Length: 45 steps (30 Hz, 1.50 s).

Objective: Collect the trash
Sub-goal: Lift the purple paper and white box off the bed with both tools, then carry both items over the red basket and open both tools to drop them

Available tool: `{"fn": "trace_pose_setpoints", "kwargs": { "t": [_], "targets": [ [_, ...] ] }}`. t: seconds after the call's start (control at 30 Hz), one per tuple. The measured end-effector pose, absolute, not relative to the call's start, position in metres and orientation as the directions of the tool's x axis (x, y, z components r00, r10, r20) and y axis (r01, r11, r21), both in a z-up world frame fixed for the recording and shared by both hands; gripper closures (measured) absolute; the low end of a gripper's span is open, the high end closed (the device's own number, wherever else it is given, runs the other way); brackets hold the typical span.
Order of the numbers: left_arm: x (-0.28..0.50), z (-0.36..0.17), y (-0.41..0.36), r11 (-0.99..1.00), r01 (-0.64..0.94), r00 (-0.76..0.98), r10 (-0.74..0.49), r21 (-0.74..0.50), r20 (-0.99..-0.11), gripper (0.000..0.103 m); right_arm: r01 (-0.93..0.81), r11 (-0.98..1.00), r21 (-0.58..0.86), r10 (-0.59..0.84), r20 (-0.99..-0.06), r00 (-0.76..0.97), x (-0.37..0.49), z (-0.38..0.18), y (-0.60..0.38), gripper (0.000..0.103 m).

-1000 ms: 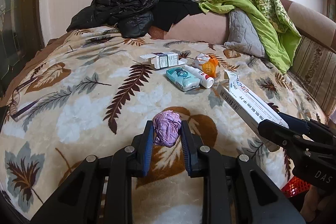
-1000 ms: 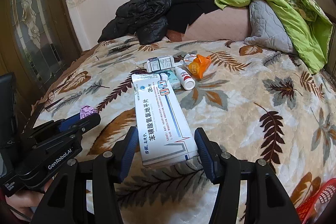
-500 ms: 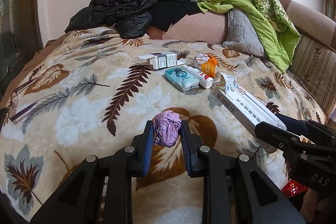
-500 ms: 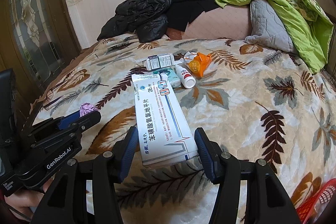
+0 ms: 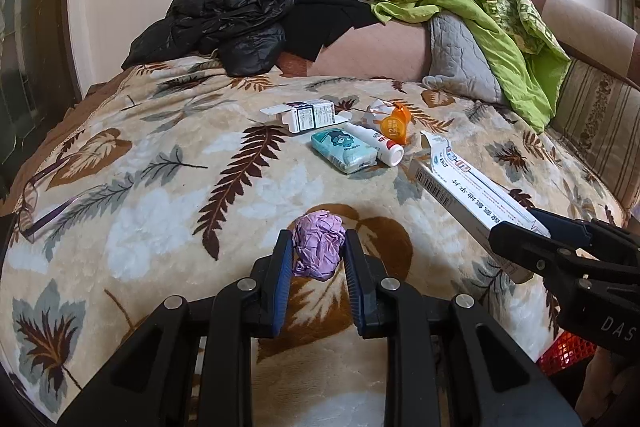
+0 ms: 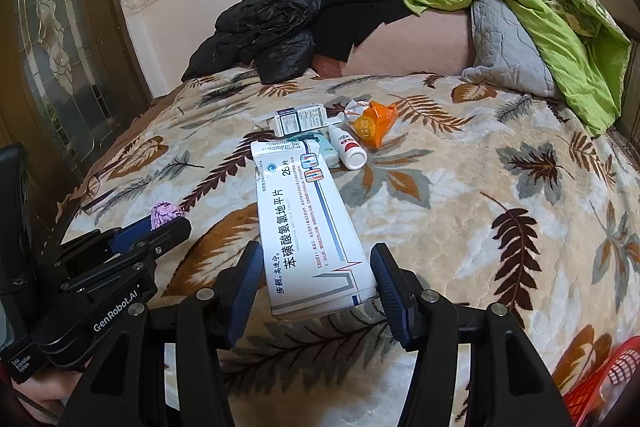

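A crumpled purple paper ball (image 5: 319,247) is pinched between the blue pads of my left gripper (image 5: 318,235), held just over the leaf-patterned blanket (image 5: 140,227). My right gripper (image 6: 316,249) is shut on the near end of a long white medicine box (image 6: 304,211), which sticks out forward above the bed. In the left wrist view that box (image 5: 472,187) and the right gripper (image 5: 560,243) come in from the right. In the right wrist view the left gripper (image 6: 160,227) with the purple ball (image 6: 164,213) sits at the lower left.
A small white carton (image 5: 308,117), a teal tissue pack (image 5: 344,149), a white bottle (image 5: 380,145) and an orange wrapper (image 5: 396,127) lie mid-bed. A red basket (image 6: 600,383) is at the near right corner. Glasses (image 5: 36,199) rest at the left edge. Black jackets (image 5: 228,23) and green bedding (image 5: 480,15) are piled behind.
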<state>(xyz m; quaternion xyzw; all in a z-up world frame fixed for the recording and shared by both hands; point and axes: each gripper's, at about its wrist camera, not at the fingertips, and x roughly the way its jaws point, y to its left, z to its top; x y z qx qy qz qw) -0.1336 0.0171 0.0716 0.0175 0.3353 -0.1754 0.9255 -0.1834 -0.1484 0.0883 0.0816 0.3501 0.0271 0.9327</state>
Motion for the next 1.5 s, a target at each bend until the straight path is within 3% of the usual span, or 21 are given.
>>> {"fn": "trace_pose_setpoints", "kwargs": {
  "t": [0.13, 0.4, 0.83, 1.13, 1.2, 1.27, 1.5],
  "targets": [
    [-0.136, 0.073, 0.016, 0.93, 0.353, 0.707, -0.339, -0.106, -0.62, 0.079, 0.021, 0.979, 0.2, 0.115, -0.641, 0.759, -0.186, 0.091, -0.154, 0.043],
    [-0.158, 0.085, -0.019, 0.83, 0.523, 0.626, -0.527, -0.193, -0.575, 0.079, 0.079, 0.95, 0.301, 0.122, -0.594, 0.795, -0.243, 0.119, -0.204, 0.043],
    [-0.25, 0.121, -0.162, 0.521, 0.816, 0.309, -0.759, -0.25, -0.574, 0.079, 0.445, 0.838, 0.317, -0.177, -0.614, 0.769, -0.416, 0.135, -0.353, 0.043],
    [-0.31, 0.123, -0.259, 0.329, 0.901, 0.089, -0.779, -0.283, -0.621, 0.079, 0.558, 0.75, 0.355, -0.251, -0.628, 0.737, -0.473, 0.13, -0.397, 0.042],
    [-0.318, 0.117, -0.276, 0.306, 0.909, 0.061, -0.767, -0.281, -0.638, 0.076, 0.575, 0.731, 0.368, -0.244, -0.645, 0.724, -0.475, 0.118, -0.403, 0.042],
    [-0.324, 0.111, -0.288, 0.299, 0.915, 0.046, -0.747, -0.273, -0.664, 0.05, 0.593, 0.708, 0.383, -0.233, -0.666, 0.708, -0.476, 0.108, -0.411, 0.042],
    [-0.308, 0.117, -0.269, 0.356, 0.889, 0.093, -0.757, -0.289, -0.647, 0.047, 0.604, 0.692, 0.394, -0.235, -0.669, 0.705, -0.478, 0.107, -0.417, 0.041]
  ]
}}
